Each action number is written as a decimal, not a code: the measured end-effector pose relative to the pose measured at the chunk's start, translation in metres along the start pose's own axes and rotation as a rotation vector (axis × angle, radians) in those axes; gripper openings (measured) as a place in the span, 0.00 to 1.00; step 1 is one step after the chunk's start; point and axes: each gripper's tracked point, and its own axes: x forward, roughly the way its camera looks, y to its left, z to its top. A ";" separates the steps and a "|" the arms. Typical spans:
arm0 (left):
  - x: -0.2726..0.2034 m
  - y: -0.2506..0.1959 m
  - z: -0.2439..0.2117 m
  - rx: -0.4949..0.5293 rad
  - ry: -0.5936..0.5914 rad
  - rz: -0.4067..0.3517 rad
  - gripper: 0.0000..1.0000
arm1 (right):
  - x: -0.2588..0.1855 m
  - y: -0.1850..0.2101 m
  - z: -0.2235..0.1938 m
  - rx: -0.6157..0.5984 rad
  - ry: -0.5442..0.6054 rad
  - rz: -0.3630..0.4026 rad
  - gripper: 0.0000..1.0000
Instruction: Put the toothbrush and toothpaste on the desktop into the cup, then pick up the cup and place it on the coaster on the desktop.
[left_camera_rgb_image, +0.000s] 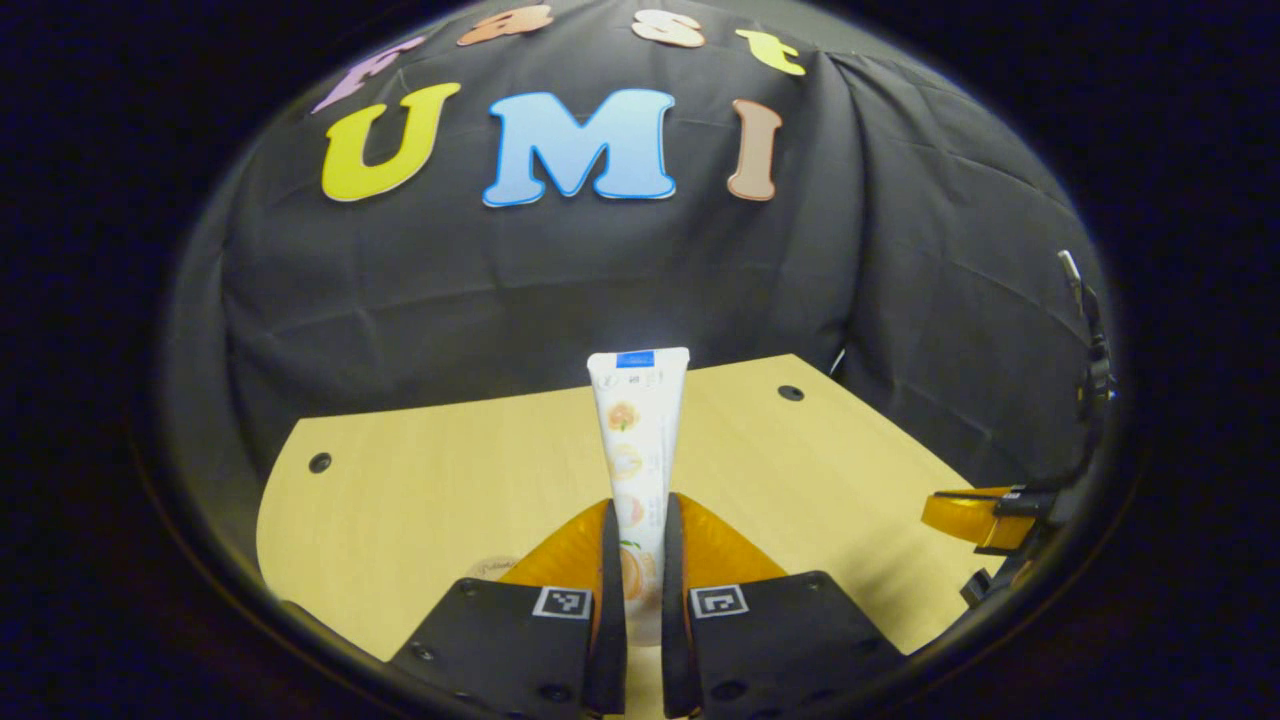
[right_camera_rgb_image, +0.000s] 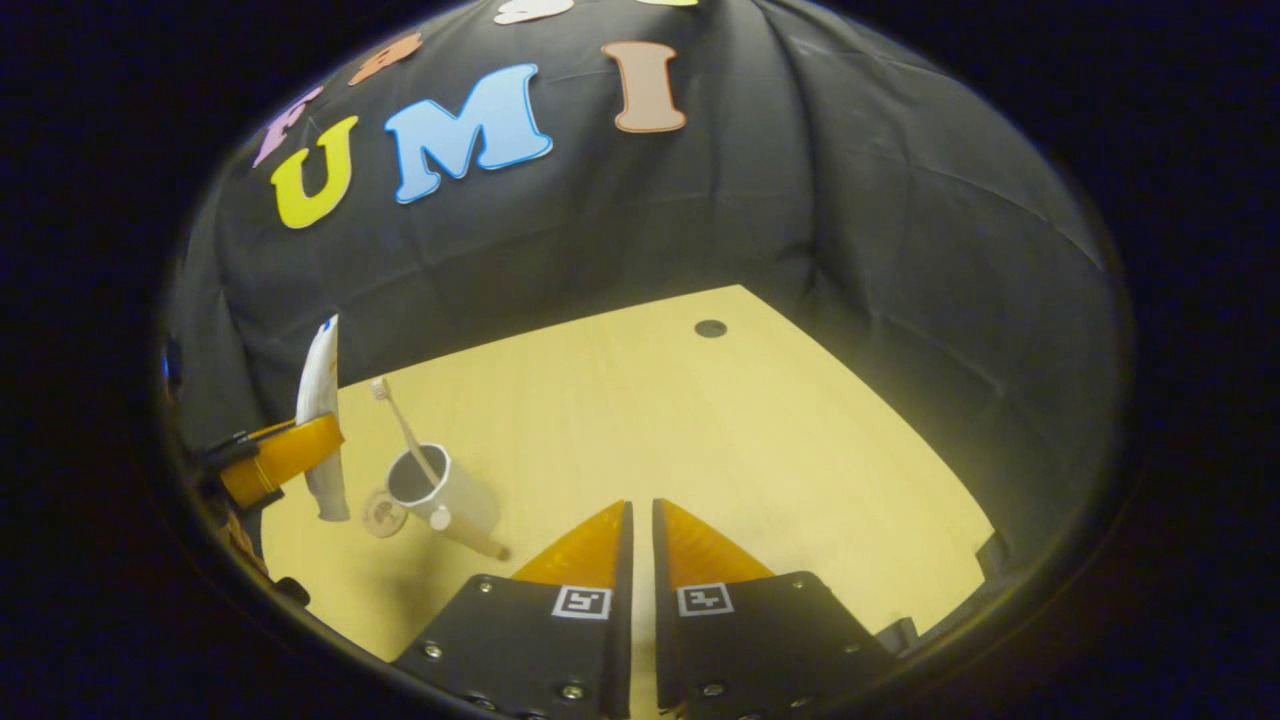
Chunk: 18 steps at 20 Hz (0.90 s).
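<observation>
My left gripper is shut on a white toothpaste tube, which sticks out forward between the fingers above the pale wooden desktop. In the right gripper view the same tube hangs in the left gripper above and left of a grey cup. A toothbrush stands tilted inside the cup. A small round coaster lies on the desktop against the cup's left side. My right gripper is shut with nothing in it, low over the desktop to the right of the cup.
The desktop has round holes near its far corners. Black cloth walls close it in at the back and right. The right gripper shows at the far right in the left gripper view.
</observation>
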 end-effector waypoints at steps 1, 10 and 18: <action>0.008 -0.006 0.002 0.015 -0.002 -0.014 0.22 | -0.002 -0.009 -0.005 0.011 0.008 -0.015 0.10; 0.075 -0.024 0.001 0.064 -0.030 -0.072 0.21 | -0.015 -0.052 -0.025 0.078 0.066 -0.104 0.10; 0.101 -0.009 -0.027 0.062 -0.050 -0.009 0.22 | -0.026 -0.075 -0.048 0.060 0.129 -0.157 0.10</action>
